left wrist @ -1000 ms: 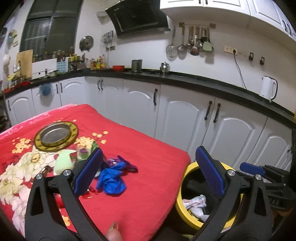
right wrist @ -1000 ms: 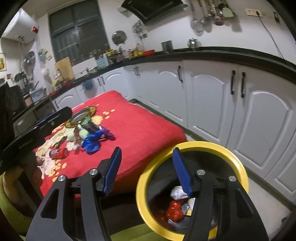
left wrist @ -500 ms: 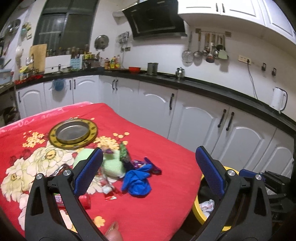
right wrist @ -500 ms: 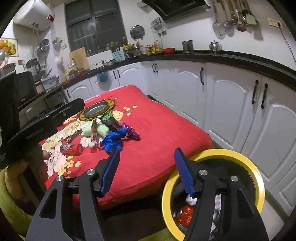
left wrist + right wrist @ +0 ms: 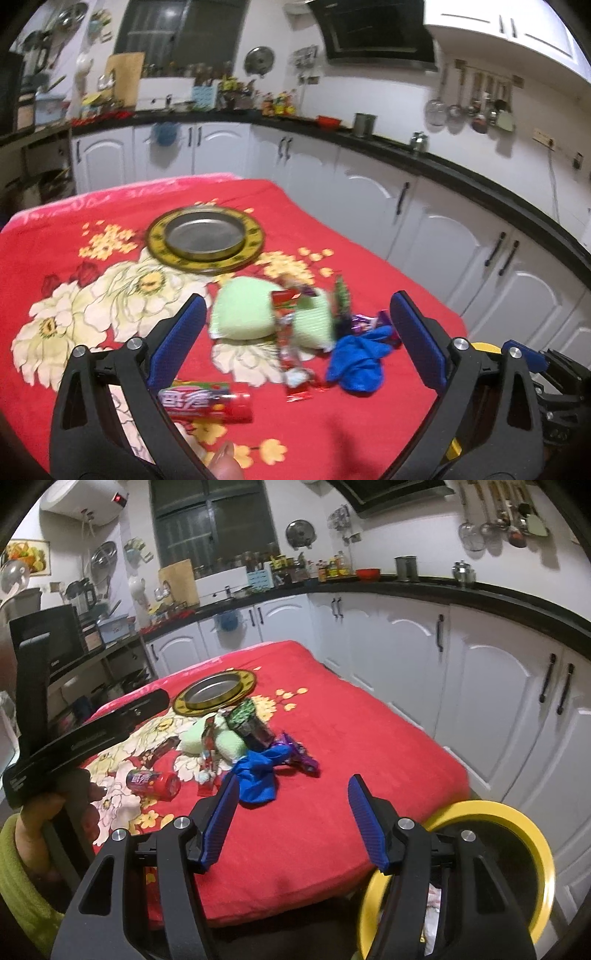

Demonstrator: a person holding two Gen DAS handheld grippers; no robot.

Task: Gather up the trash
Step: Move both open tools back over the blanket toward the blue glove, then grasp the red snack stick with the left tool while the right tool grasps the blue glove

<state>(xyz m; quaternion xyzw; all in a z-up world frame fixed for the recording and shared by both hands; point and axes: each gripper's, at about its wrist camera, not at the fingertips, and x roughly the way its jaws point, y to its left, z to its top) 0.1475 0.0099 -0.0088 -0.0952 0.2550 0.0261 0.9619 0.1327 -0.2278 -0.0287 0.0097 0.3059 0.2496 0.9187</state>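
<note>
A pile of trash lies on the red flowered tablecloth (image 5: pixel 332 428): a blue glove (image 5: pixel 358 365) (image 5: pixel 258 775), pale green sponges (image 5: pixel 243 314) (image 5: pixel 192 736), a red can (image 5: pixel 210 400) (image 5: pixel 155 781) on its side, a red wrapper (image 5: pixel 291 354) and a purple wrapper (image 5: pixel 299 755). My left gripper (image 5: pixel 297 299) hovers over the near side of the pile, its jaws wide and closing with nothing pressed between them. Over the table's near corner, my right gripper (image 5: pixel 293 779) stands open and empty. The yellow-rimmed bin (image 5: pixel 517 816) is on the floor to its right.
A steel dish with a gold rim (image 5: pixel 207 240) (image 5: pixel 214 692) sits beyond the pile. White kitchen cabinets (image 5: pixel 480 686) under a black counter run behind and to the right. A hand in a green sleeve (image 5: pixel 22 867) holds the left gripper. Crumpled paper lies in the bin.
Both views have swung left from the bin to the table. The trash pile now lies between the left fingers, and the bin has slid to the right edge.
</note>
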